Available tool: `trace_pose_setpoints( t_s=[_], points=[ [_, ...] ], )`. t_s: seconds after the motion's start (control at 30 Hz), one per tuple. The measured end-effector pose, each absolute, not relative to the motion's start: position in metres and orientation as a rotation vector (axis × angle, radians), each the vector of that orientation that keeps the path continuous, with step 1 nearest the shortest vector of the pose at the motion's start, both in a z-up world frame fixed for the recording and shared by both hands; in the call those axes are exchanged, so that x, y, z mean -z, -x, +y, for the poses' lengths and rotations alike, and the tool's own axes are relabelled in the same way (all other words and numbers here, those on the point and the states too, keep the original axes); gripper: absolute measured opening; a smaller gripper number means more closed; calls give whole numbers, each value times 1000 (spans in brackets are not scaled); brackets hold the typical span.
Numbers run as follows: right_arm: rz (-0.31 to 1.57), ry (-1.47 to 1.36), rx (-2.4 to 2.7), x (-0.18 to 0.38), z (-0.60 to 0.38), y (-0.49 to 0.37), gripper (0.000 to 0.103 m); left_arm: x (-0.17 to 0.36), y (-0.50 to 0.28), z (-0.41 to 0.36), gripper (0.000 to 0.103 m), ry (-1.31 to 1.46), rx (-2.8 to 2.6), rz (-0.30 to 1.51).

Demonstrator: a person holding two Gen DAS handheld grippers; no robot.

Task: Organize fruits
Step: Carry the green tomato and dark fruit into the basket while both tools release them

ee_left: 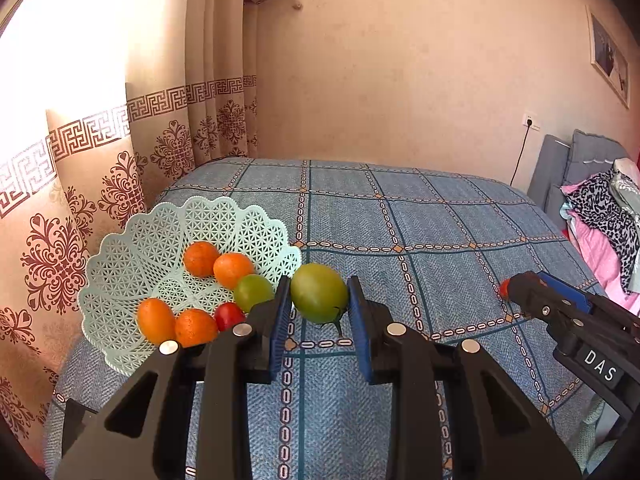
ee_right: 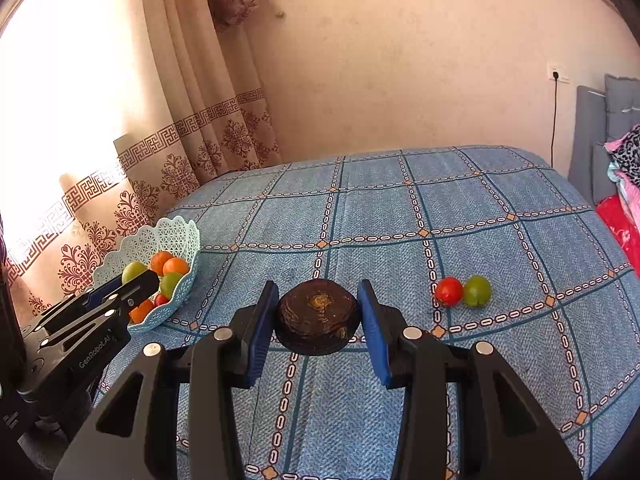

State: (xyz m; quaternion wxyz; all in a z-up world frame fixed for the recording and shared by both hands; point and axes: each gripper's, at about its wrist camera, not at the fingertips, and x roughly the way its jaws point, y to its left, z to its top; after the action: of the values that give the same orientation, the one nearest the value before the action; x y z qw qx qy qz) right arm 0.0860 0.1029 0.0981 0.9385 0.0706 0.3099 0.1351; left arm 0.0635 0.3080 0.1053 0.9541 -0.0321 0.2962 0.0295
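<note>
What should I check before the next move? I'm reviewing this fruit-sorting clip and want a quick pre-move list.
1. Left gripper brackets the green fruit: ok.
2. Pads squeezing that fruit: cannot tell.
3. Basket has room: ok.
4. Right gripper brackets the dark round fruit: ok, grip cannot tell.
5. All fruit gathered: not ok, red tomato and small green fruit lie on the bedspread.

Window glare (ee_left: 60, 40) blown out upper left; fisheye edges curve, dark corners
</note>
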Motion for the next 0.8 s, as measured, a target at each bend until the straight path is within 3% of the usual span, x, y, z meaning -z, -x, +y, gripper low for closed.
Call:
trace_pose_setpoints(
  t_s=[0.8],
  points=[
    [634, -46, -467, -115, 225, -118, 41, -94, -67, 423, 29, 245, -273, 588]
  ],
)
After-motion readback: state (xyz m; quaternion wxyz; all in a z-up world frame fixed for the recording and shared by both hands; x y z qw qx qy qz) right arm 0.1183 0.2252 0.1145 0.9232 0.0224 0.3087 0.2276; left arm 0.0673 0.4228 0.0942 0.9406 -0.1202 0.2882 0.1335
